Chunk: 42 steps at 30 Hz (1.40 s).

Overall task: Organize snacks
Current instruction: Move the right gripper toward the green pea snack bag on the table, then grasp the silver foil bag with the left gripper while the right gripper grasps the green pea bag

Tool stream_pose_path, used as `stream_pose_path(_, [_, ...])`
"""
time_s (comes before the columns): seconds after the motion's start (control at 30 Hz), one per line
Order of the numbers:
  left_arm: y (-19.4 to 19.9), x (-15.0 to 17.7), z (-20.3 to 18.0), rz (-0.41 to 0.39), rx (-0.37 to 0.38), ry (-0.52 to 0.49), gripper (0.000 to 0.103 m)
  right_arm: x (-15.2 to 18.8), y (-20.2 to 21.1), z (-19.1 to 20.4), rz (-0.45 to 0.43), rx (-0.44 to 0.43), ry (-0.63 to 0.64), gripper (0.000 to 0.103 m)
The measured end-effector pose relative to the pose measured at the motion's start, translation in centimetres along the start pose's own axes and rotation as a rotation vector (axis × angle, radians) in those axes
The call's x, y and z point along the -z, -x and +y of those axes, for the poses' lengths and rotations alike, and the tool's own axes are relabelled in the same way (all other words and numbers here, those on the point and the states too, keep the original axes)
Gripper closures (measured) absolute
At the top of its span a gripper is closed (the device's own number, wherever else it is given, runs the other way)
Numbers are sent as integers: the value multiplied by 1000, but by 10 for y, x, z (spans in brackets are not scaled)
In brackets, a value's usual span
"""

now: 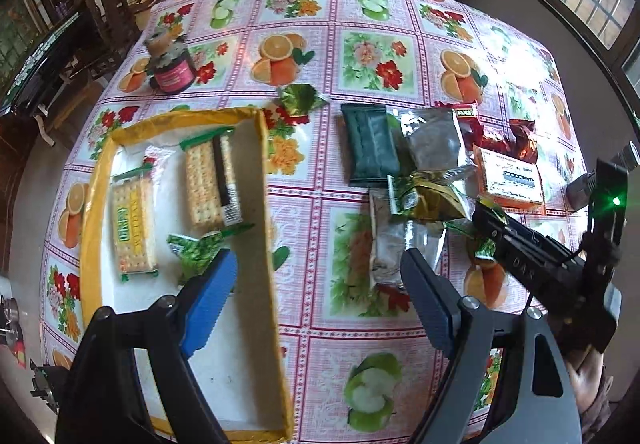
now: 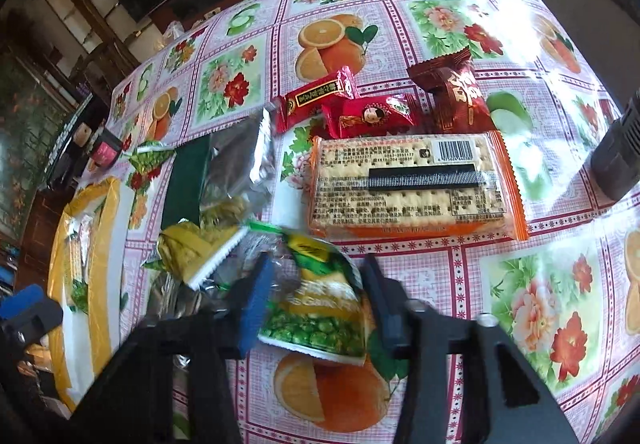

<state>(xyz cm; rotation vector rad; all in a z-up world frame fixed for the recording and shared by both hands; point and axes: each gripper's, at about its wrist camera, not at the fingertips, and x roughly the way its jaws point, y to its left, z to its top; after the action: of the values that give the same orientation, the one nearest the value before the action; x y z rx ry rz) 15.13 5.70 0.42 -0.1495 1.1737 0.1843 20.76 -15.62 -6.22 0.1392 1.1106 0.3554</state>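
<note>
My right gripper [image 2: 316, 304] is clamped on a green pea snack packet [image 2: 316, 308], its long axis running away from me toward the table's far edge. My left gripper [image 1: 316, 296] hangs with fingers wide apart and empty over the right wall of the yellow tray [image 1: 272, 244], where two cracker packs [image 1: 132, 220] lie lengthwise toward that far edge.
</note>
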Motion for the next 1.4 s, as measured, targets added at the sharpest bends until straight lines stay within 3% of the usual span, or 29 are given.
stream_pose_path(0.37, [-40,1,-61,54,-22,-65,19,40,43,-55,6,38,-6,68])
stream_pose_path(0.53, [-65,1,-72,97,-68,-88,19,40,44,-56,9,33,6,67])
stream_pose_path(0.73, [-89,-2,-69,137,-41,-84,20,39,42,-54,13,36,22,67])
stream_pose_path(0.83, [-88,-5,-63,133,-3,-63,32,40,41,-50,11,49,37,67])
stream_pose_path(0.87, [-85,-5,-63,127,-3,-73,42,40,40,-48,9,57,48,67])
stream_pose_path(1.07, [-79,5,-59,129,7,-101,43,47,41,-41,-1,65,70,67])
stream_pose_path(1.4, [-48,71,-49,123,13,-158,43,90,59,-18,-13,103,149,68])
